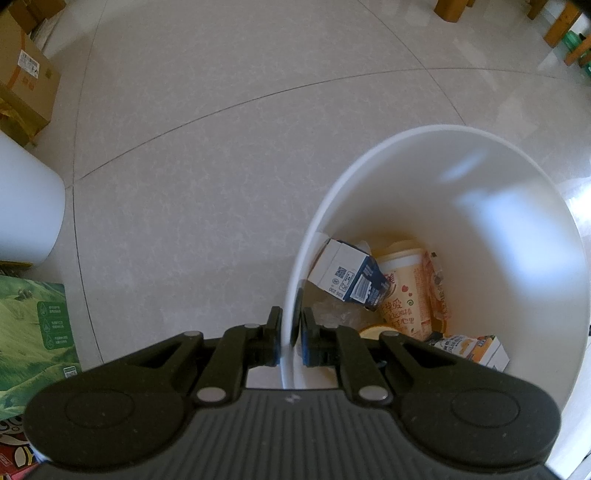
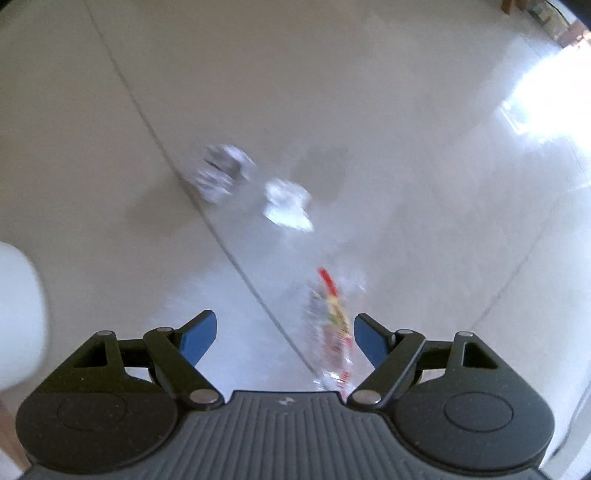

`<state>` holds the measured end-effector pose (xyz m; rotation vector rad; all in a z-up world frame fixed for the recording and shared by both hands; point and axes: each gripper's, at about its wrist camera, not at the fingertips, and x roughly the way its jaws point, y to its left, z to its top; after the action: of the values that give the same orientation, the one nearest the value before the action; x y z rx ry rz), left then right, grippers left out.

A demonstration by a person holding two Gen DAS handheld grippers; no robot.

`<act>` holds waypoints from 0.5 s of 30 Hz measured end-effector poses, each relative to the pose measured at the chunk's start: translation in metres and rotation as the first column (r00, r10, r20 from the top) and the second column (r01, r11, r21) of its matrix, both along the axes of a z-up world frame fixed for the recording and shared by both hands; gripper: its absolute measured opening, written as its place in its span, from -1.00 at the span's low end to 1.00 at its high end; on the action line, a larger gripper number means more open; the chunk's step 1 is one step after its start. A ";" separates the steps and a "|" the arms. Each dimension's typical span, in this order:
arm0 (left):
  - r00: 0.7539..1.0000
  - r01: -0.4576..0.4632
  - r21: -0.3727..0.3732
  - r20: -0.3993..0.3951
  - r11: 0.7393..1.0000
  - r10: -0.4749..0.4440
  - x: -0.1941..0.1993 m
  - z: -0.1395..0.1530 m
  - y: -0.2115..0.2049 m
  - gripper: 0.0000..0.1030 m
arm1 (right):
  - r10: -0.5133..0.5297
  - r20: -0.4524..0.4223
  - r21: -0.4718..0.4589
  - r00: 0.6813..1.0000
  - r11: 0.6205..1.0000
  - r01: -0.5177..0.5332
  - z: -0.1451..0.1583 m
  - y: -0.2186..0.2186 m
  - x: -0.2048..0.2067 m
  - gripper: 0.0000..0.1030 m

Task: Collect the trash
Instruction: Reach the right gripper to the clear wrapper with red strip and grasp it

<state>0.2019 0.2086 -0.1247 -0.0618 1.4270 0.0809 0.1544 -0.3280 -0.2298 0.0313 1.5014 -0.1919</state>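
Observation:
My left gripper is shut on the rim of a white bin, one finger outside the wall and one inside. The bin holds a blue-and-white carton, a cream paper cup, a small orange-and-white box and other wrappers. In the blurred right wrist view my right gripper is open above the tiled floor. A clear plastic bottle with a red label lies just inside its right finger. Two crumpled white pieces, one left and one right, lie farther ahead.
Cardboard boxes sit at the far left, a white container below them and a green printed box near my left gripper. Wooden furniture legs stand at the top right. A white object fills the right wrist view's left edge.

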 end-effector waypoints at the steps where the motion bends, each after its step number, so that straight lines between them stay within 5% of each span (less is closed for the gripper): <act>1: 1.000 0.000 0.000 0.000 1.000 0.000 0.000 0.000 0.000 -0.85 | 0.000 -0.015 -0.001 1.000 1.000 0.000 -0.008 -0.004 -0.003 0.65; 15: 1.000 -0.004 -0.003 -0.001 1.000 0.004 0.001 0.001 0.001 -0.85 | -0.050 -0.125 -0.023 0.991 0.999 0.047 -0.084 -0.028 -0.022 0.64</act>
<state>0.2030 0.2096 -0.1239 -0.0673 1.4276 0.0823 0.1326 -0.3564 -0.3137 0.0406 1.6248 -0.2517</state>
